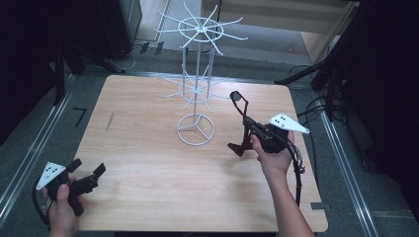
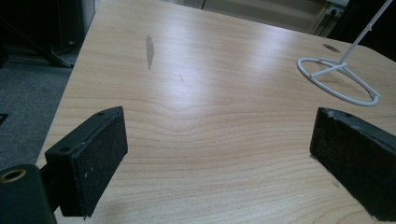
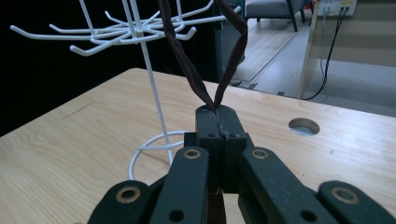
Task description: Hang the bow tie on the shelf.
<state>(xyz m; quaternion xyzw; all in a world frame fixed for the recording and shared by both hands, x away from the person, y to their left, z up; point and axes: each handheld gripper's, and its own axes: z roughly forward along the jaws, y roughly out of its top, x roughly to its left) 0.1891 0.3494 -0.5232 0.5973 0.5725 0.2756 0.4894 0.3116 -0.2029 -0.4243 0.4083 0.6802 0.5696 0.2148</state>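
Observation:
A white wire hook rack stands on its ring base at the middle back of the wooden table. Right of it and slightly nearer, my right gripper is shut on a dark strap. The strap's loop rises above the jaws and its loose end hangs below them. In the right gripper view the strap forks up from the closed gripper toward the rack's upper hooks. My left gripper sits at the table's near left corner, open with nothing between its jaws.
The rack's ring base lies ahead and to the right in the left gripper view. A round hole is cut in the table near its far right corner. A grey smear marks the left side of the tabletop. Dark stands and cables surround the table.

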